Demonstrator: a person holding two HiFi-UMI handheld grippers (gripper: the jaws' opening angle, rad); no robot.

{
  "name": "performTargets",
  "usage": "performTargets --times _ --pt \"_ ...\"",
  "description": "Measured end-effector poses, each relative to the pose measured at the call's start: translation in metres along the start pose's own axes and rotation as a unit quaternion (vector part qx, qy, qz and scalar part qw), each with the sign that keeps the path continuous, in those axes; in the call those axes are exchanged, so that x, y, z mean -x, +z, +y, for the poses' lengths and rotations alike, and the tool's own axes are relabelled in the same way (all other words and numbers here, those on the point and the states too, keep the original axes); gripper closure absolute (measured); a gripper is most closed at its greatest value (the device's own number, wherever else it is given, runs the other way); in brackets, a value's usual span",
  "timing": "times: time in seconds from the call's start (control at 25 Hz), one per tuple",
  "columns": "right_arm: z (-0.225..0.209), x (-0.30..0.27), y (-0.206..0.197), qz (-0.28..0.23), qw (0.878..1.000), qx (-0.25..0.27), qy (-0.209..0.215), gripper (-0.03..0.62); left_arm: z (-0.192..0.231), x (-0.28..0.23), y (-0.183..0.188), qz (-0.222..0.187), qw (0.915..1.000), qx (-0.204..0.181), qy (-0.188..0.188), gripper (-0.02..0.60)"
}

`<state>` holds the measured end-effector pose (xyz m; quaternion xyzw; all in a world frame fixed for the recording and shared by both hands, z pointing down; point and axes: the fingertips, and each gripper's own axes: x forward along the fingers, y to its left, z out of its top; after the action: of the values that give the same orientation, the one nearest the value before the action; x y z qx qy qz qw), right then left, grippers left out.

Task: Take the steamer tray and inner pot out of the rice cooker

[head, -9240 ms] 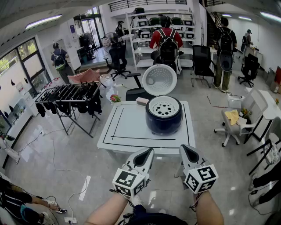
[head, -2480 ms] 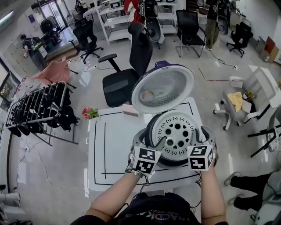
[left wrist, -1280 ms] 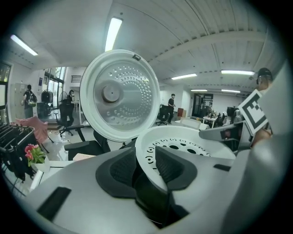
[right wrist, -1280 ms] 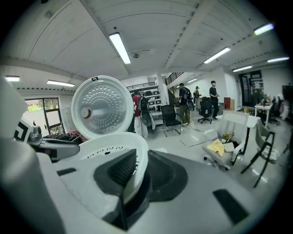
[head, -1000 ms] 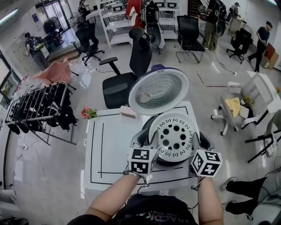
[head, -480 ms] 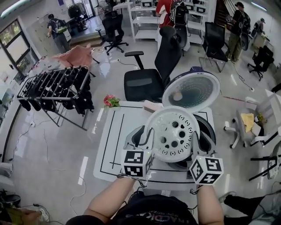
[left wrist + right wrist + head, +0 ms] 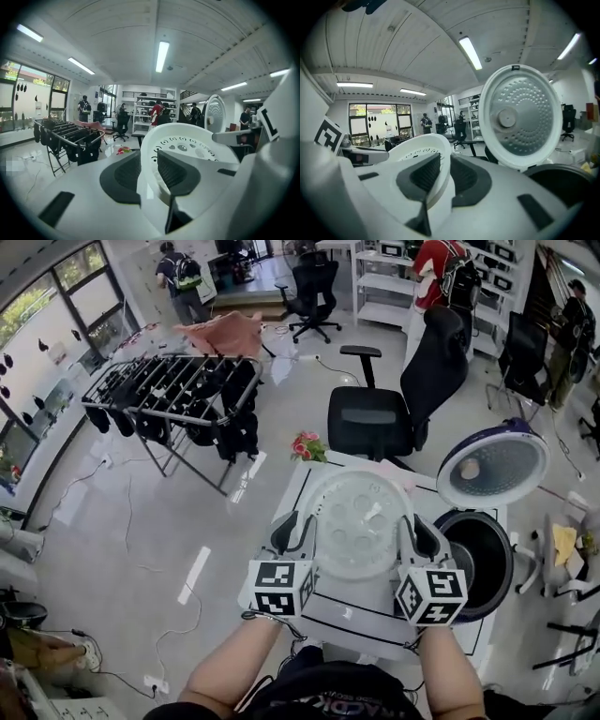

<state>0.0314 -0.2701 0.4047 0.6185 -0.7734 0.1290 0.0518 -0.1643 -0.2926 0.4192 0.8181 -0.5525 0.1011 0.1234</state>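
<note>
Holding the steamer tray (image 7: 359,521) level beside the rice cooker (image 7: 483,566), left gripper (image 7: 285,532) and right gripper (image 7: 424,538) clamped on opposite rims, aiming to set it down flat.

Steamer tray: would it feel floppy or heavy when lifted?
Probably stiff: the tray shows no sag, held only at opposite rims by the left gripper and right gripper. Likely light: thin, white, full of holes. It might tilt if either grip slips.
</note>
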Motion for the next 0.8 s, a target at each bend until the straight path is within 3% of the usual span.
performTargets --times 0.28,0.44,0.8 --pt "0.037 -0.058 -0.021 0.023 0.999 0.0 0.036 0.525 0.06 -0.01 -0.02 0.016 0.9994 0.012 0.027 0.471" --pt "0.041 -0.084 -0.035 0.036 0.999 0.002 0.03 0.529 0.079 -0.026 -0.032 0.018 0.9992 0.036 0.007 0.471" --pt "0.04 -0.137 -0.082 0.077 0.997 -0.007 0.012 0.53 0.112 -0.072 -0.073 0.055 0.9976 0.041 -0.005 0.471"
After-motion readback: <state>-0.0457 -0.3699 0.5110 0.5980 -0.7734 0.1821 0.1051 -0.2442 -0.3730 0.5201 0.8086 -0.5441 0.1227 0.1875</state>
